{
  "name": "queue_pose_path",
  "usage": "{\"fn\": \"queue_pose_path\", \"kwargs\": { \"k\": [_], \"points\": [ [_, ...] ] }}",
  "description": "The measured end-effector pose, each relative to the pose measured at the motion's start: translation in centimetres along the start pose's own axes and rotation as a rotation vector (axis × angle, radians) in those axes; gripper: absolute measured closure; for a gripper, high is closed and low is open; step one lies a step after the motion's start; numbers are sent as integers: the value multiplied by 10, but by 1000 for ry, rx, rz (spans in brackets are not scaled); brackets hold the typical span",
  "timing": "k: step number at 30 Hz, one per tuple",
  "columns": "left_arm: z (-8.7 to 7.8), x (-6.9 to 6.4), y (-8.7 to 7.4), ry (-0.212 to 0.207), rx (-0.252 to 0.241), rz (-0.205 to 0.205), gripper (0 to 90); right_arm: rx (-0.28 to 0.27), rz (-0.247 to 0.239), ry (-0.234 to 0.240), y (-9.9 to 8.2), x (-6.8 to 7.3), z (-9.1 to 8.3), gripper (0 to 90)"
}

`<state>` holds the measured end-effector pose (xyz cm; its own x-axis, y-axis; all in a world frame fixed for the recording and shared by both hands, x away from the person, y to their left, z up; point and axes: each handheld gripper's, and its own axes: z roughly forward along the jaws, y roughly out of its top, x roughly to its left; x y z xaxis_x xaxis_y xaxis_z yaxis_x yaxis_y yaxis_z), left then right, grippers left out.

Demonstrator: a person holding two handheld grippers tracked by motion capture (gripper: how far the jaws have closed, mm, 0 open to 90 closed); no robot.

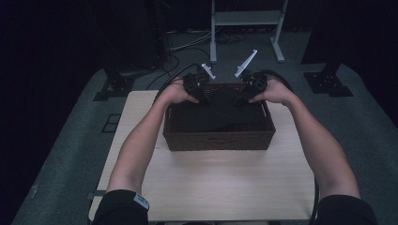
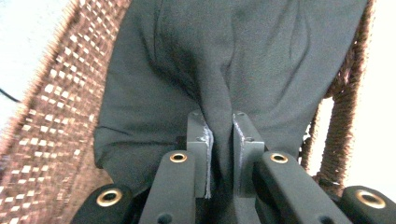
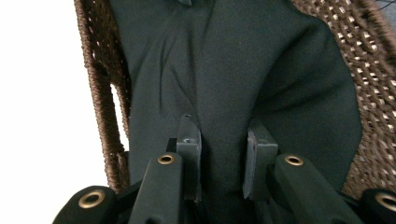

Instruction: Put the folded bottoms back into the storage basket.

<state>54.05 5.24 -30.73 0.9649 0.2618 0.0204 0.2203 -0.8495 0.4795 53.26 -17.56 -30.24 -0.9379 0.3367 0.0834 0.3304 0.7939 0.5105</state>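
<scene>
A brown wicker basket (image 1: 218, 140) stands on a light wooden table (image 1: 211, 187), and a dark cloth (image 1: 220, 112) lies inside it. Both hands reach over the basket's far half. My left gripper (image 1: 199, 93) is at the far left of the basket and my right gripper (image 1: 244, 96) at the far right. In the left gripper view my left gripper (image 2: 219, 121) is shut on a pinched fold of the dark cloth (image 2: 233, 56), with the wicker wall (image 2: 56, 107) beside it. In the right gripper view my right gripper (image 3: 224, 128) is shut on the cloth (image 3: 233, 60), near the basket wall (image 3: 369, 84).
The basket takes up the far half of the table, with bare wood in front of it. Beyond the table stand a white metal frame (image 1: 246, 18), loose cables (image 1: 183, 44) on the floor, and black stand bases at the left (image 1: 110, 89) and right (image 1: 328, 84).
</scene>
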Motion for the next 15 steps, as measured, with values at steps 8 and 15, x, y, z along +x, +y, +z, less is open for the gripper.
{"fn": "queue_pose_path", "kwargs": {
  "k": [8, 15],
  "points": [
    [14, 5, -15, -3, 18, -32, 814, 27, 3, 9, 3, -3, 20, 717],
    [17, 7, -20, 6, 25, -39, 814, 20, 11, 13, 4, -4, 30, 717]
  ]
}}
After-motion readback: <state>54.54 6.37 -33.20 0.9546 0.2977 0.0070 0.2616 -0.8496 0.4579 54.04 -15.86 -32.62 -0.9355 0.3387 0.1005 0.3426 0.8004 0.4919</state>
